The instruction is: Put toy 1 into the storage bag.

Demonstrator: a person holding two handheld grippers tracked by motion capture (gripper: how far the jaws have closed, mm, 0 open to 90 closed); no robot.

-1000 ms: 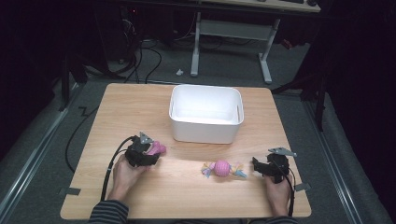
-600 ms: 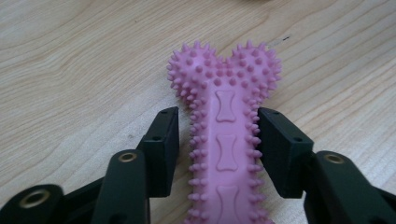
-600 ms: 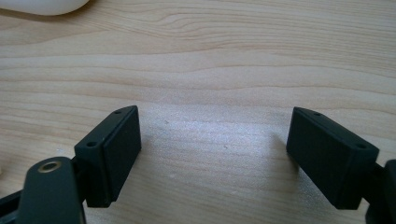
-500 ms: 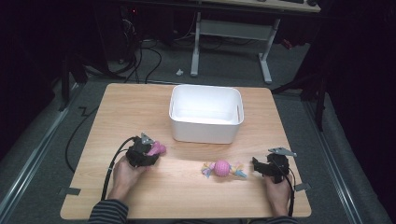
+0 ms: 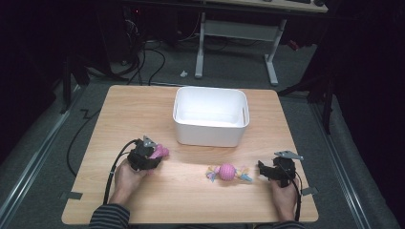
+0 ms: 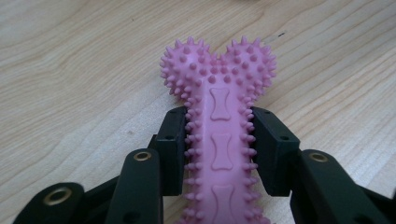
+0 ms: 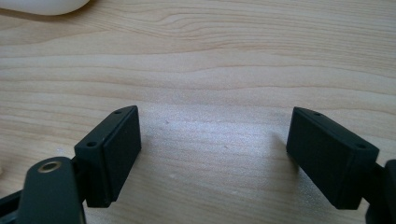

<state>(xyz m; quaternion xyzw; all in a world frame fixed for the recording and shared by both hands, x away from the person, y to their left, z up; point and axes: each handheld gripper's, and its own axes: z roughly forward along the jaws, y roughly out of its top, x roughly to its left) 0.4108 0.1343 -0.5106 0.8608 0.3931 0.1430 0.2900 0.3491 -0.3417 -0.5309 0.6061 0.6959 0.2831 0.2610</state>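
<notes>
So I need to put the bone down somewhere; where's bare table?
Bare wood lies left of the white bin and between the left tool, shut on the pink bone, and the rope ball toy. Crowded: between toy and right tool.

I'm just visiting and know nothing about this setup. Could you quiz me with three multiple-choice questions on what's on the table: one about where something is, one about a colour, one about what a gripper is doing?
1. Where does the pink rope ball toy with pastel tassels lie?
A. inside the bin
B. on the wooden table, in front of the white plastic bin
C. on the floor

2. What colour is the spiky rubber bone toy?
A. pink
B. green
C. black

3. How stands the right gripper?
A. shut on the ball
B. shut on nothing
C. open, nothing between its jaws

Answers: 1 B, the high view shows it on the wood between both hands. 2 A, the left gripper clamps a pink bone. 3 C, its jaws stand wide apart over bare wood.
</notes>
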